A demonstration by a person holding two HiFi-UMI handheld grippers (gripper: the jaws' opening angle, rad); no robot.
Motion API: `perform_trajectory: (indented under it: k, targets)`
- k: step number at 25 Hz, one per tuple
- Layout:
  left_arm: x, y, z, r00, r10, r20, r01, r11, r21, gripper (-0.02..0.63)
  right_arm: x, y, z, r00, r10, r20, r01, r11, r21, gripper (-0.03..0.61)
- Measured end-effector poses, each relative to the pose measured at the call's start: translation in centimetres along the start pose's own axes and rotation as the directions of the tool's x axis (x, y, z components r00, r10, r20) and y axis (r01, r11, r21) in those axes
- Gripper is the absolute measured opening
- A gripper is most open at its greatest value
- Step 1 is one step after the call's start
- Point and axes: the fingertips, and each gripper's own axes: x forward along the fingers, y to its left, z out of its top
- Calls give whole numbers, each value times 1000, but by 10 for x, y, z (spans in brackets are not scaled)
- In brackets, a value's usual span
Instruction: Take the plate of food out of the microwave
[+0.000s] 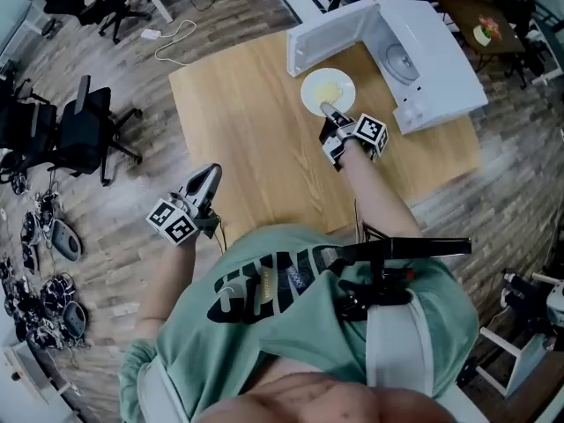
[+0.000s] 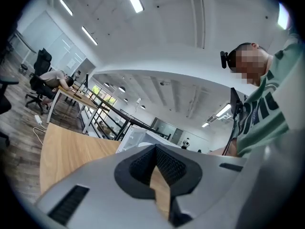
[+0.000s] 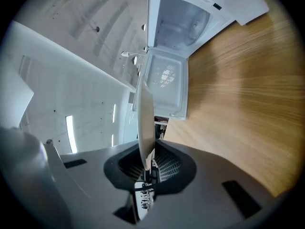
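Note:
A white plate (image 1: 328, 89) with pale yellow food hangs over the wooden table (image 1: 247, 139), just in front of the white microwave (image 1: 423, 51), whose door (image 1: 330, 29) stands open. My right gripper (image 1: 329, 113) is shut on the plate's near rim. In the right gripper view the plate (image 3: 145, 118) shows edge-on, pinched between the pads of the right gripper (image 3: 147, 163), with the empty microwave cavity (image 3: 183, 15) beyond. My left gripper (image 1: 210, 179) hovers off the table's near left edge, shut and holding nothing; the left gripper (image 2: 155, 149) points level across the table.
Black office chairs (image 1: 84, 135) and a pile of gear stand on the wood floor at the left. A white cable (image 1: 176, 38) lies on the floor beyond the table. A dark table (image 1: 480, 16) stands at the back right.

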Motion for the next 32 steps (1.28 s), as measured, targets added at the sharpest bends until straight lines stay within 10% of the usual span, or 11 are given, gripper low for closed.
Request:
perform_trajectory:
  k: [17, 32]
  targets:
    - [-128, 24, 49, 959, 189, 211, -197, 980, 17, 5, 53, 111, -119, 927, 125, -354, -161, 984, -72, 44]
    - [-146, 6, 106, 936, 185, 299, -228, 967, 115, 5, 41, 232, -145, 848, 238, -474, -342, 928, -146, 44]
